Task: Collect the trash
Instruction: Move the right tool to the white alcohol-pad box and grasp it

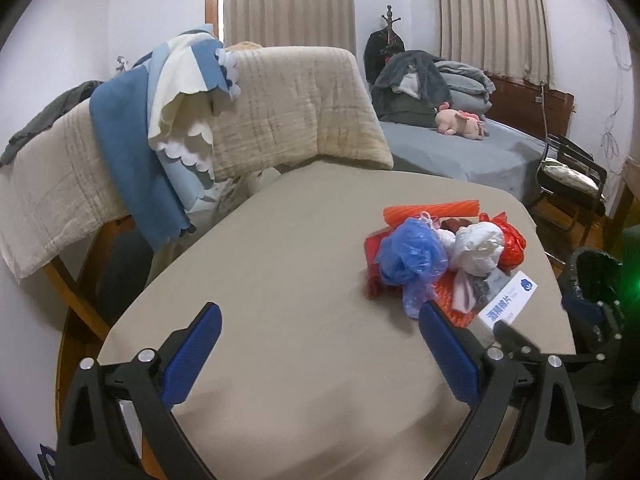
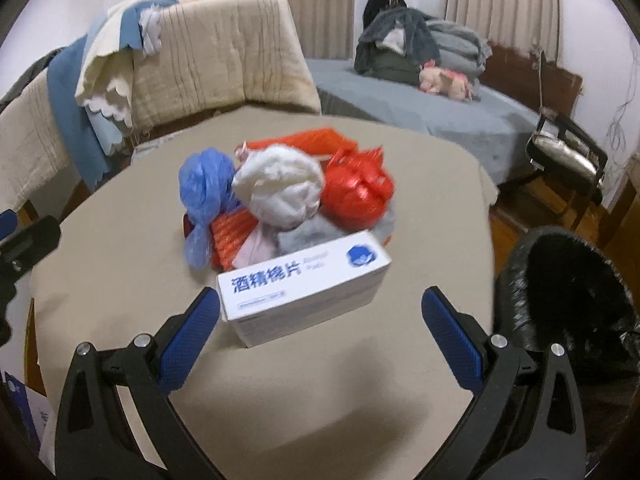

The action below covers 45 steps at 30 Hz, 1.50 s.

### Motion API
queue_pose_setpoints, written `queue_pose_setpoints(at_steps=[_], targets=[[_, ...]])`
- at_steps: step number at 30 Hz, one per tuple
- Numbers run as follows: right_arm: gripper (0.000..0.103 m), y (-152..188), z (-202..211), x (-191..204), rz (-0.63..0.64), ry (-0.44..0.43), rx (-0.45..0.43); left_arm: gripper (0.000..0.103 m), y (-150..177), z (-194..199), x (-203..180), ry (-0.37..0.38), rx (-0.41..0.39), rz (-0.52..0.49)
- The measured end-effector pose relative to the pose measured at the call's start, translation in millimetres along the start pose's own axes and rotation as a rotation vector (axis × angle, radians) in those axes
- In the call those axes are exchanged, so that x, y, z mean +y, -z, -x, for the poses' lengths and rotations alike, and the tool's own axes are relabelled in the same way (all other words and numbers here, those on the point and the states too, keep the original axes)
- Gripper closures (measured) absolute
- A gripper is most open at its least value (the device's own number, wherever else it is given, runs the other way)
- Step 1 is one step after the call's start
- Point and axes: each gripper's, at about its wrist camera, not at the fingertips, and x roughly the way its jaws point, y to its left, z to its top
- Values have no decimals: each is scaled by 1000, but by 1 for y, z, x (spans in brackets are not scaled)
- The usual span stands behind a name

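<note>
A heap of trash lies on the beige table (image 2: 120, 248): a blue plastic bag (image 2: 206, 188), a white crumpled bag (image 2: 280, 188), a red bag (image 2: 358, 190), orange corrugated wrap (image 2: 304, 138) and a white box with blue print (image 2: 304, 292) at the front. My right gripper (image 2: 320, 300) is open, its blue pads either side of the box's near end, not touching. In the left wrist view the same heap, blue bag (image 1: 408, 256) and box (image 1: 508, 300), sits right of my open left gripper (image 1: 320, 316), which holds nothing.
A bin lined with a black bag (image 2: 568, 300) stands off the table's right edge. Chairs draped with quilts and blue cloth (image 1: 132, 160) crowd the far left. A bed (image 2: 420, 108) and a dark chair (image 2: 568, 152) lie behind.
</note>
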Motion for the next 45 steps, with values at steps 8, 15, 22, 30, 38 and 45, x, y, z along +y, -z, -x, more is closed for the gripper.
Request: queue_pose_setpoints(at_steps=[8, 15, 22, 30, 38, 45], targets=[[5, 5, -26, 12, 41, 33, 39, 6, 1, -9, 5, -3, 13, 10], [5, 6, -16, -11, 62, 65, 48, 6, 1, -13, 2, 6, 21, 9], [5, 7, -2, -46, 45, 120, 56, 6, -1, -14, -12, 29, 22, -10], [5, 4, 3, -41, -35, 62, 25, 6, -3, -14, -21, 43, 19, -16], [6, 4, -25, -32, -35, 129, 65, 6, -6, -15, -15, 38, 9, -1], [6, 7, -2, -58, -19, 192, 49, 6, -5, -18, -27, 68, 16, -13]])
